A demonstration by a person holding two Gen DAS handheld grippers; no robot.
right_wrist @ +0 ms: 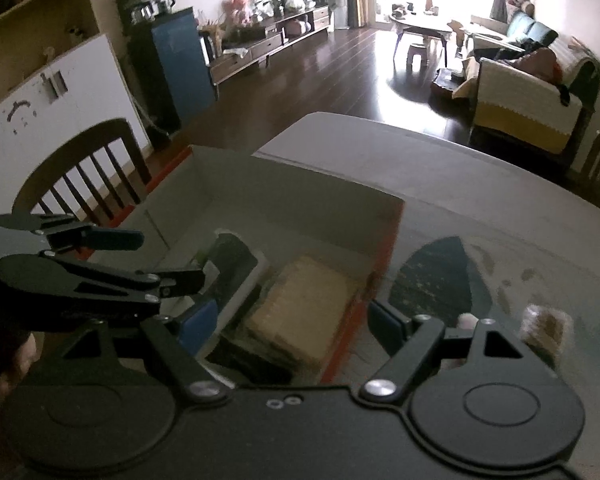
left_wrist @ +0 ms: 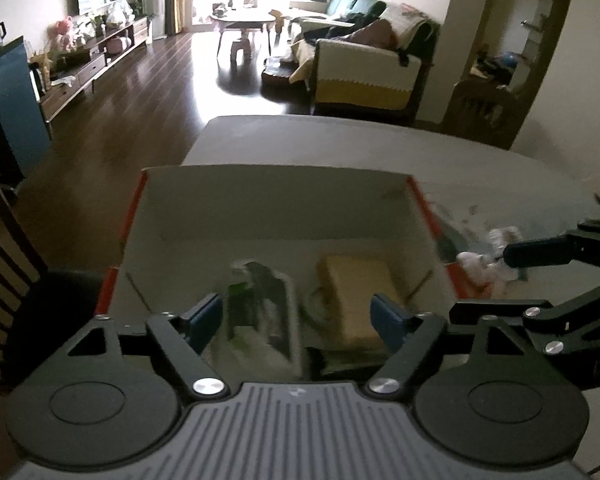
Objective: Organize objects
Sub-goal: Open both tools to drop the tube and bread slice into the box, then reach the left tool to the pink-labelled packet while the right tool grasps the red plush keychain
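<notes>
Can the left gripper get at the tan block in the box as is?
Probably yes. The left gripper is open above the open-topped box, and the tan block lies uncovered inside beside the dark packet. Nothing sits over it.

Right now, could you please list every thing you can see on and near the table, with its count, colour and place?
box: one, pale inside with red edges, on the table, open.
tan block: one, inside the box, right part.
dark green-and-white packet: one, inside the box, left part; blurred.
small items: a few, white and pinkish, on the table right of the box; blurred.
table: one, grey.
chair: one, dark wood, left of the table.
left gripper: open, above the box.
right gripper: open, over the box's right edge.
</notes>
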